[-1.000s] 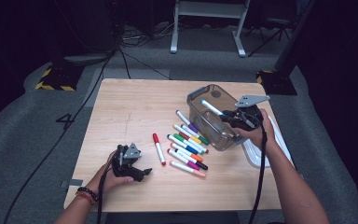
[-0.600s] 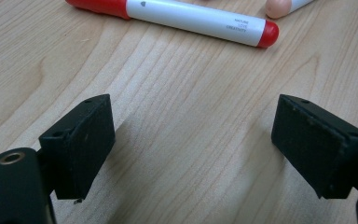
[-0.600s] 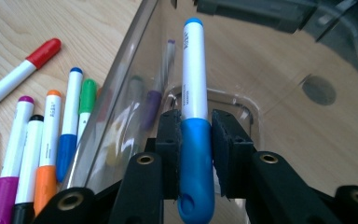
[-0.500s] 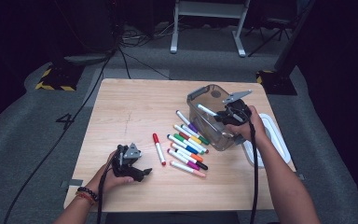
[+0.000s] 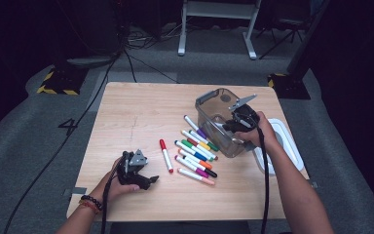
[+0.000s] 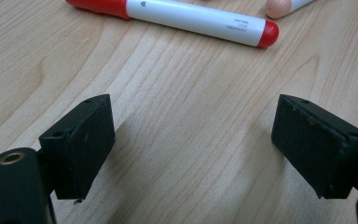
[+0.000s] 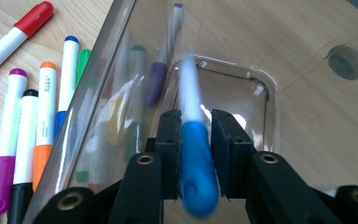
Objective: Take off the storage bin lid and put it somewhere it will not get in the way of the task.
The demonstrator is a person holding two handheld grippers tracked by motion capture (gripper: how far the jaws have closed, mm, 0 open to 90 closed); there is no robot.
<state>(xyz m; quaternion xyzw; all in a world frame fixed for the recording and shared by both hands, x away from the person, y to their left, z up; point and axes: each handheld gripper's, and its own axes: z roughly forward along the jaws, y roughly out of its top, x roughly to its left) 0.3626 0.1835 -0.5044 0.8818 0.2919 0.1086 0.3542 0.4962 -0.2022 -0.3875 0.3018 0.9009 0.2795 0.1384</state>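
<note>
1. high view: my right gripper (image 5: 230, 126) holds a marker inside the clear plastic bin (image 5: 209, 105); my left gripper (image 5: 148, 180) rests on the wooden table (image 5: 131, 107).
2. left gripper view: my jaws stand apart, nothing between, with the red marker (image 6: 191, 16) ahead.
3. right gripper view: my jaws clamp the blue-capped marker (image 7: 193, 154) over the bin.

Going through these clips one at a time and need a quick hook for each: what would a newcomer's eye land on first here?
First, the blue-capped marker clamped between the jaws of the right hand-held gripper, poised at the mouth of the clear plastic bin at the table's right. Next, the fan of coloured markers lying on the wooden table just left of the bin. The left hand-held gripper rests open near a red marker.
</note>
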